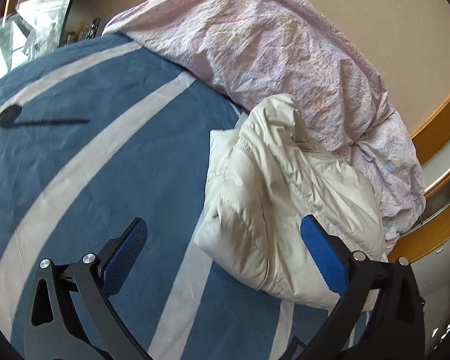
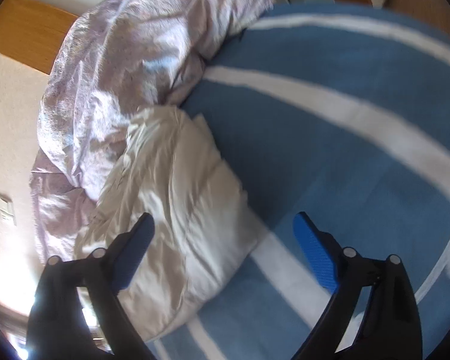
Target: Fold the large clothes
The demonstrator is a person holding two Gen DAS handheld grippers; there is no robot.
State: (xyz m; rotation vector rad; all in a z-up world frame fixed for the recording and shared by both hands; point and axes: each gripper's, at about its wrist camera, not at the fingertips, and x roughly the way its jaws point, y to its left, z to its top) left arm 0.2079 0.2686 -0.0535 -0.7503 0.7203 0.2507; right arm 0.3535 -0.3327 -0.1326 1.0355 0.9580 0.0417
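On the striped bed (image 1: pixel 90 165), a folded white jacket (image 1: pixel 279 204) is framed by both grippers' wide-open, empty jaws, a pink duvet (image 1: pixel 270 45) bunched behind.

The cream jacket (image 1: pixel 285 204) looks like smooth, faintly glossy padded cloth. Beside it, the pink duvet (image 1: pixel 270 48) is crinkled matt cotton; beneath it, the blue striped sheet (image 1: pixel 105 150) is matt woven cloth.
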